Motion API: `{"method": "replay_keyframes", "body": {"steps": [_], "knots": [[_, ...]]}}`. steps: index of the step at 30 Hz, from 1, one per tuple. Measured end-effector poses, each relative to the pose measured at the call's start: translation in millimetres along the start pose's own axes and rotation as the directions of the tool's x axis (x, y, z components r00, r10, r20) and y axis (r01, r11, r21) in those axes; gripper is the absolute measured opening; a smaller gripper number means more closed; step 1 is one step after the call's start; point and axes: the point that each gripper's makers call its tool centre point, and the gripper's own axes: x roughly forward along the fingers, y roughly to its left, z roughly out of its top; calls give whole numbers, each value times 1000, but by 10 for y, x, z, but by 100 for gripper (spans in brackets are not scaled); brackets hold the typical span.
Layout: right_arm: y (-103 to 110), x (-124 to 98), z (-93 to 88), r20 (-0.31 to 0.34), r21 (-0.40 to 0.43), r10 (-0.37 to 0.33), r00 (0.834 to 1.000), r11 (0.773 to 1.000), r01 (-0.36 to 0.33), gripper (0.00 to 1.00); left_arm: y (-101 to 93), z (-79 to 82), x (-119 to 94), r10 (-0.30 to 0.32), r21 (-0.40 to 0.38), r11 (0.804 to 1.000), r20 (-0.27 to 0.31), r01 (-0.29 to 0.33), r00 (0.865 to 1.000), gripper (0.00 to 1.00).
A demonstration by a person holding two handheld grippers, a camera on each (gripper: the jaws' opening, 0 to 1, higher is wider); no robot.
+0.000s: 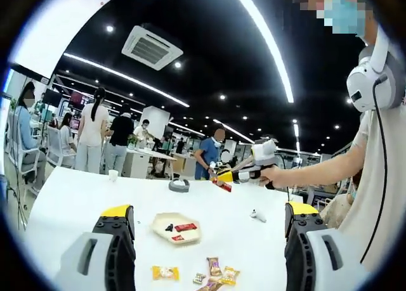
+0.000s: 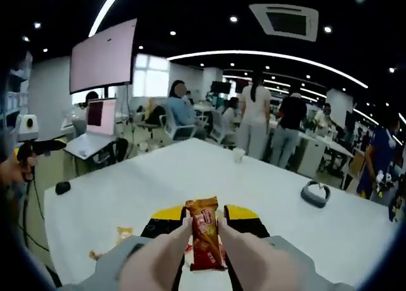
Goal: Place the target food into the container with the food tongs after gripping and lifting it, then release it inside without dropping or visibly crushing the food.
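In the right gripper view, my right gripper (image 2: pixel 206 220) is shut on an orange-red snack packet (image 2: pixel 206 240), held upright between its pale tong fingers (image 2: pixel 166 256) above the white table (image 2: pixel 273 196). The left gripper view shows that same gripper (image 1: pixel 223 177) in the air over the table's far side, packet (image 1: pixel 226 186) in its tip. Below and to its left sits a beige tray (image 1: pixel 163 222) holding two red packets and a dark piece. My left gripper (image 1: pixel 208 212) is open with nothing between its yellow-tipped jaws. Several loose snack packets (image 1: pixel 214 266) lie near it.
A grey tape roll (image 1: pixel 179 185) and a paper cup (image 1: pixel 113 174) stand toward the table's far edge, and a small white object (image 1: pixel 257 215) lies at the right. A black mouse (image 2: pixel 62 187) and a laptop (image 2: pixel 95 129) are off to the side. People stand beyond the table.
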Motion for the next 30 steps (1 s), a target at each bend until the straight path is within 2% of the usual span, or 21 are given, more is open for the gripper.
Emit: {"method": "replay_keyframes", "body": {"steps": [4,6,7,11,17,24,27,30], "knots": [[-94,47,135,19,3,0,1000,1000,0,22,-21,28,-79,6,-8,1000,26,-6,1000,99],[-107,54,148,22,10,0,1000,1000,0,22,-18,33,-85,10,-8,1000,31,-9,999,99],[-169,119,173,11,27,5,1000,1000,-6,22,1,30,-94,22,-16,1000,47,-21,999,99],[-272,198,227,-6,2,11,1000,1000,-11,22,81,-67,-79,46,-36,998,35,-45,998,99],[-424,314,373,4,16,6,1000,1000,-6,22,24,-32,-154,62,-21,998,52,-61,997,99],[-589,382,588,28,-4,-5,1000,1000,5,22,26,-117,-259,92,-50,995,39,-90,995,99],[-645,425,602,30,-5,-8,1000,1000,8,22,-33,-145,-273,71,-31,997,11,-70,997,99],[-654,511,577,23,0,0,1000,1000,0,22,-14,-153,-287,77,-30,997,3,-77,997,99]]}}
